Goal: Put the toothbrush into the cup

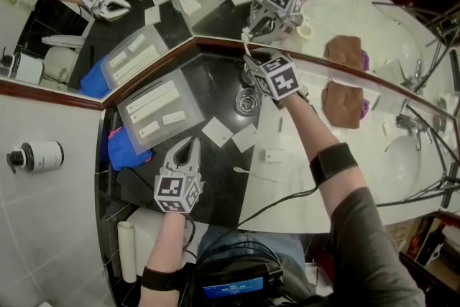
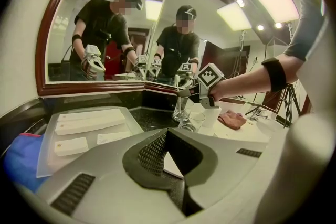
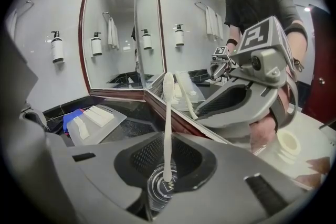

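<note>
A white toothbrush (image 3: 167,123) stands upright between the jaws of my right gripper (image 3: 168,166), which is shut on its lower part. Its bottom end hangs just over a clear glass cup (image 3: 159,190) on the dark counter. In the head view the right gripper (image 1: 253,75) sits by the mirror corner, directly behind the glass cup (image 1: 246,102). My left gripper (image 1: 188,149) is shut and empty, low over the counter nearer me. In its own view the left gripper (image 2: 167,136) points toward the glass cup (image 2: 181,110).
A clear tray (image 1: 136,101) with white packets lies at the left, a blue cloth (image 1: 126,149) beside it. White cards (image 1: 217,131) lie near the left gripper. A brown cloth (image 1: 343,104) and a faucet (image 1: 408,124) are at the right. Mirrors close the back.
</note>
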`<state>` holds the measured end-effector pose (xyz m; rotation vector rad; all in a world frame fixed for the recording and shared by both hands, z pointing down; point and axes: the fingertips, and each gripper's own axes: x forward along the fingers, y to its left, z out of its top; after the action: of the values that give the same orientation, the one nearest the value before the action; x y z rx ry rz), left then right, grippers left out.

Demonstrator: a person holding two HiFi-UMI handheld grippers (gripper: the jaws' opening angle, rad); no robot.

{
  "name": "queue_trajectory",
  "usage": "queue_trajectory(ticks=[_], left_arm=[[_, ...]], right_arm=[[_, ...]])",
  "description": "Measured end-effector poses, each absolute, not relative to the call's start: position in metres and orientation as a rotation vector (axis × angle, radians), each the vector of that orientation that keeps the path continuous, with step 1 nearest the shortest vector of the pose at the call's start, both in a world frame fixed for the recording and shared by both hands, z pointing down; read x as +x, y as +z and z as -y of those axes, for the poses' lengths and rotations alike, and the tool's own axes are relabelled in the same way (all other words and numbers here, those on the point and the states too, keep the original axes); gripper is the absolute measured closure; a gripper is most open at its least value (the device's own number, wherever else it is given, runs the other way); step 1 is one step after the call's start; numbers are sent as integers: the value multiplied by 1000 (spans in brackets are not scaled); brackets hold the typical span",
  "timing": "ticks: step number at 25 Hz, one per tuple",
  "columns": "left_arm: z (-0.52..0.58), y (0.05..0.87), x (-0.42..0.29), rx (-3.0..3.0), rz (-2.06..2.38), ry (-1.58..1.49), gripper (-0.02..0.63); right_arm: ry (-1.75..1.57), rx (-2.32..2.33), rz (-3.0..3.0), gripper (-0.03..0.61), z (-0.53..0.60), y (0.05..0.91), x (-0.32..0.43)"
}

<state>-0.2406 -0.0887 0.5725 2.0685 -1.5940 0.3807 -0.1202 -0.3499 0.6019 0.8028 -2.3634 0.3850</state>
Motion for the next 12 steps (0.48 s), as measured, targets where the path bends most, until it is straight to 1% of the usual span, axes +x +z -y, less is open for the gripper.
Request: queue_trajectory(ticks=[12], left_arm=[[83,568,-235,2066,1602,378,612]], right_arm=[[333,813,2434,511,346,574,-120]])
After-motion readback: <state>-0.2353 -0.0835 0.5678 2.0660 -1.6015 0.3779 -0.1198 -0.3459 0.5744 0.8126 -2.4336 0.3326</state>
